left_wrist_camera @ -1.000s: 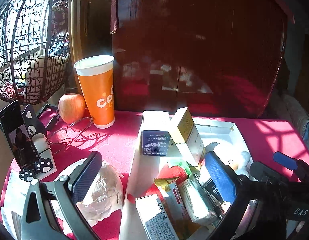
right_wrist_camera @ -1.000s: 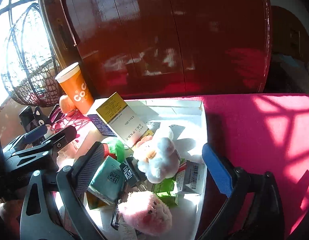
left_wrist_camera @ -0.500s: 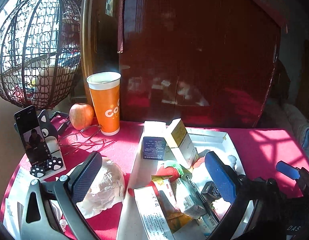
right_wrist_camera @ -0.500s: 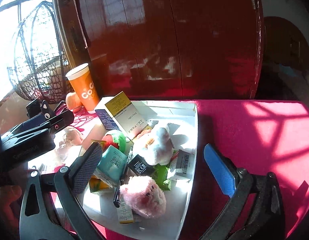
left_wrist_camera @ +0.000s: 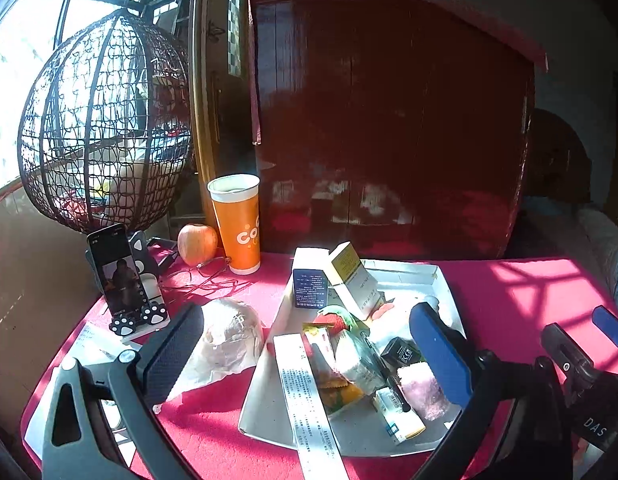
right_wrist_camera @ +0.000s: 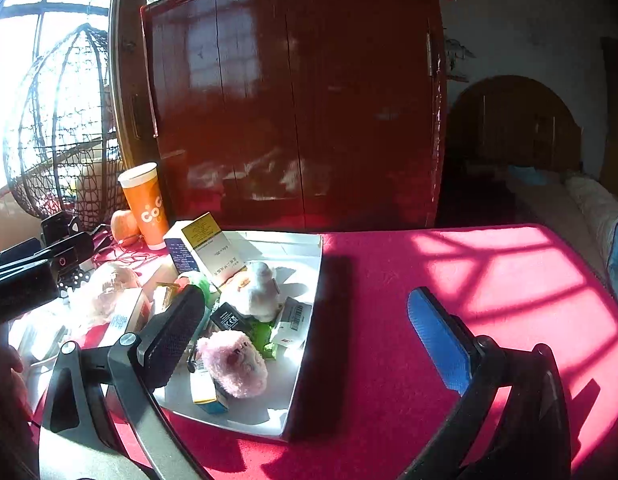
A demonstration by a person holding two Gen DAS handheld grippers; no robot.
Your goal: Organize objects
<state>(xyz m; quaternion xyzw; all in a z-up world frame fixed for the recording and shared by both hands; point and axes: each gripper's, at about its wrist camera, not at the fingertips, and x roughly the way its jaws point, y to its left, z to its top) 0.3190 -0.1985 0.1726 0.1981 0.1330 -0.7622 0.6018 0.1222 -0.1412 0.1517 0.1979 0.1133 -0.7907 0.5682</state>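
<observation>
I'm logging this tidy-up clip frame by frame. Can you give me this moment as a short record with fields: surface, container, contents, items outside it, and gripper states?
surface: table with red cloth
container: white tray
contents: pink plush toy, white plush toy, upright boxes, small packets
outside tray: orange cup, apple, phone on stand, wrapped bun
left gripper: open, empty
right gripper: open, empty

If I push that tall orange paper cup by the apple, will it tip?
Probably. The orange cup stands upright, tall on a narrower base, so a push near its rim would likely topple it. Whether it holds liquid cannot be seen. The red cloth looks fuzzy, so the cup may catch rather than slide. The apple sits close beside it.
</observation>
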